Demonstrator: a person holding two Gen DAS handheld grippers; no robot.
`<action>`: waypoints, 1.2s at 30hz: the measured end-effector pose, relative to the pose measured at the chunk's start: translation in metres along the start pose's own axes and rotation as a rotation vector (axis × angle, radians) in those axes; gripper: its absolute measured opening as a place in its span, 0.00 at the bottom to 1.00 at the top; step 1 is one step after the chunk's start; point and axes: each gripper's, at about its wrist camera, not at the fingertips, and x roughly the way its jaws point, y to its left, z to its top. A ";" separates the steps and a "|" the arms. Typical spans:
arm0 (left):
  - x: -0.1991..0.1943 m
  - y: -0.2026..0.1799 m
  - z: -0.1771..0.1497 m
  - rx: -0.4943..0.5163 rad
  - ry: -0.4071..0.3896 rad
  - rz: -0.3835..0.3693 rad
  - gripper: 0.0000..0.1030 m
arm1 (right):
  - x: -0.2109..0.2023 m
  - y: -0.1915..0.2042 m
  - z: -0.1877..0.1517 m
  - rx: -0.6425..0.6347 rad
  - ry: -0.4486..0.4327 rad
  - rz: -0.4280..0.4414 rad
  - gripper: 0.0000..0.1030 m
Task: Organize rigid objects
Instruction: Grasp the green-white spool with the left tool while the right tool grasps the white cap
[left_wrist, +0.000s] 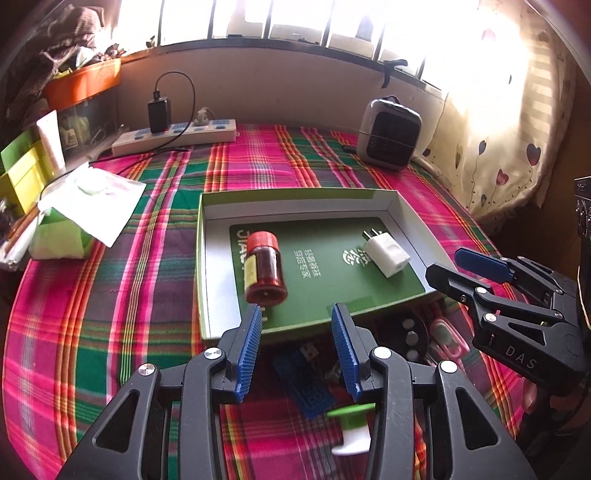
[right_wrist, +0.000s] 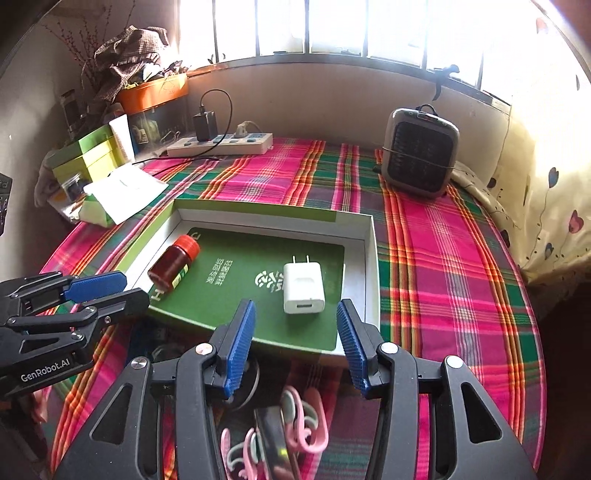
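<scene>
a shallow green box lid (left_wrist: 207, 266) lies open side up on a plaid cloth (left_wrist: 110, 295), with a dark green card covering most of its floor. on the card's left part a small brown bottle (left_wrist: 264, 269) with a red cap lies on its side, cap toward the window. on the right part, well apart from the bottle, a white plug adapter (left_wrist: 386, 254) lies flat with its prongs pointing to the far wall.

the left gripper (left_wrist: 295, 325) hangs over the near edge of the lid, just this side of the bottle; its blue pads stand partly apart with nothing between them. the right gripper (right_wrist: 295, 317) hangs over the same edge just this side of the adapter, jaws likewise partly apart and empty (neither pad touches the adapter).

under the grippers, on the cloth near the lid, lie a blue ridged block (left_wrist: 306, 387), a green-and-white piece (left_wrist: 351, 428), pink clips (right_wrist: 306, 417) and a round dark part (left_wrist: 413, 328), all partly hidden by the fingers.

farther back sit a white power strip (left_wrist: 173, 138) with a black charger plugged in, a small grey heater (left_wrist: 388, 134) and, at left, a pack of tissues (left_wrist: 74, 221).
</scene>
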 end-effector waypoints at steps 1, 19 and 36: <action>-0.003 0.000 -0.004 0.000 -0.002 -0.003 0.38 | -0.002 0.001 -0.003 0.000 -0.001 -0.004 0.45; -0.031 0.007 -0.053 -0.027 0.003 -0.082 0.38 | -0.048 -0.003 -0.062 0.078 -0.013 0.039 0.46; -0.026 -0.016 -0.074 0.007 0.047 -0.138 0.40 | -0.056 0.000 -0.102 0.112 0.022 0.091 0.48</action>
